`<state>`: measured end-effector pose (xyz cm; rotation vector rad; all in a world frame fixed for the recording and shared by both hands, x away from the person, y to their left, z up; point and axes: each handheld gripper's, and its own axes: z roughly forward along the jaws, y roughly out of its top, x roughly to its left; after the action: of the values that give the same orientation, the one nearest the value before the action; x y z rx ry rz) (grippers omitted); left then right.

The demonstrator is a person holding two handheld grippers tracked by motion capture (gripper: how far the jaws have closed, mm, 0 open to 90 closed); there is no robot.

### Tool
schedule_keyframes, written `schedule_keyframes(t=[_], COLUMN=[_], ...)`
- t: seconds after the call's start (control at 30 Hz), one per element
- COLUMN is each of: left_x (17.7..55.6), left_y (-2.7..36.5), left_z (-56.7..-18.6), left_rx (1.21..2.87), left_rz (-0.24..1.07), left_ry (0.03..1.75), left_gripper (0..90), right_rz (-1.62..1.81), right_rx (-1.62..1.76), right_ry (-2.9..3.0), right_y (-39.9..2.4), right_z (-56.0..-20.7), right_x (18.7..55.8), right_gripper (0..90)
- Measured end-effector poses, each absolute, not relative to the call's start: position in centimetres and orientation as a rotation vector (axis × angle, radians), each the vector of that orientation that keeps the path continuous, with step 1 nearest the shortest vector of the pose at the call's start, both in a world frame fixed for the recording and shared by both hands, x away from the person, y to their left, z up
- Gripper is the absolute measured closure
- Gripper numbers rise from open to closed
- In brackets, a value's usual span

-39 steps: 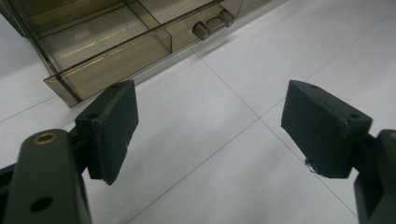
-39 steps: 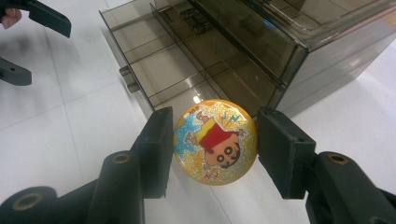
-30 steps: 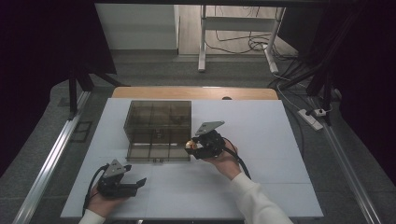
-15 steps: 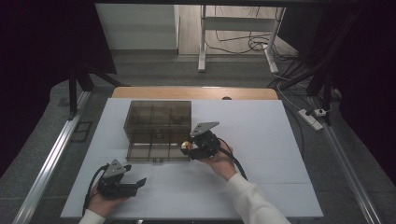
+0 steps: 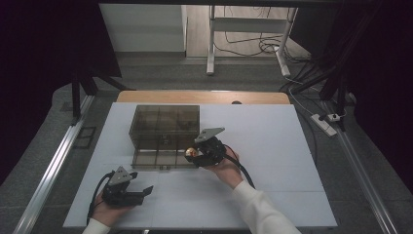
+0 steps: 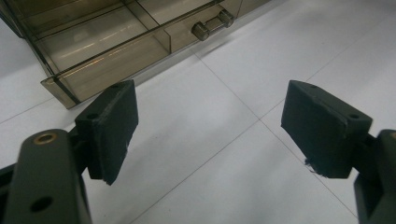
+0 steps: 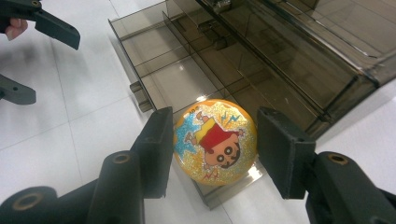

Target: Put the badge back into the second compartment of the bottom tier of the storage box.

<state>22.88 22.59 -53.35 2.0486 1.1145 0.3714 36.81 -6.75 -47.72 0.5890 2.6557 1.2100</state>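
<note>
ball point(image 7: 215, 142): glittery orange, cartoon print | over open drawer point(image 7: 159, 60) corner of smoky organizer

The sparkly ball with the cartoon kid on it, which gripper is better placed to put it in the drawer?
Probably the right gripper: the ball sits between its jaws, over the open drawer. The left gripper sits open on the table, away from it.

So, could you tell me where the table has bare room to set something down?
The table is bare right of the right gripper and along the front between both hands. It is crowded around the box and its open drawer.
</note>
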Motion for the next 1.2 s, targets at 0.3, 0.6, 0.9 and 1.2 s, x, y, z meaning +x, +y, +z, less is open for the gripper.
schedule_keyframes(t=[0.3, 0.6, 0.9, 1.2], left_x=[22.9, 23.0, 23.0, 23.0], left_y=[22.6, 22.6, 22.6, 22.7], left_z=[-53.4, -53.4, -53.4, -53.4], left_rx=[2.049, 2.048, 2.043, 2.042], left_rz=[0.371, 0.370, 0.373, 0.373], left_ry=[1.112, 1.114, 1.115, 1.117], left_gripper=[20.1, 20.1, 20.1, 20.1], right_rz=[1.217, 1.239, 1.246, 1.235], right_rx=[0.586, 0.588, 0.591, 0.572], right_ry=[2.662, 2.663, 2.661, 2.671], right_y=[-5.9, -4.9, -4.1, -2.4], right_z=[-48.0, -48.3, -48.4, -48.8], right_x=[36.9, 37.1, 37.4, 37.6], right_gripper=[47.7, 47.6, 47.6, 47.6])
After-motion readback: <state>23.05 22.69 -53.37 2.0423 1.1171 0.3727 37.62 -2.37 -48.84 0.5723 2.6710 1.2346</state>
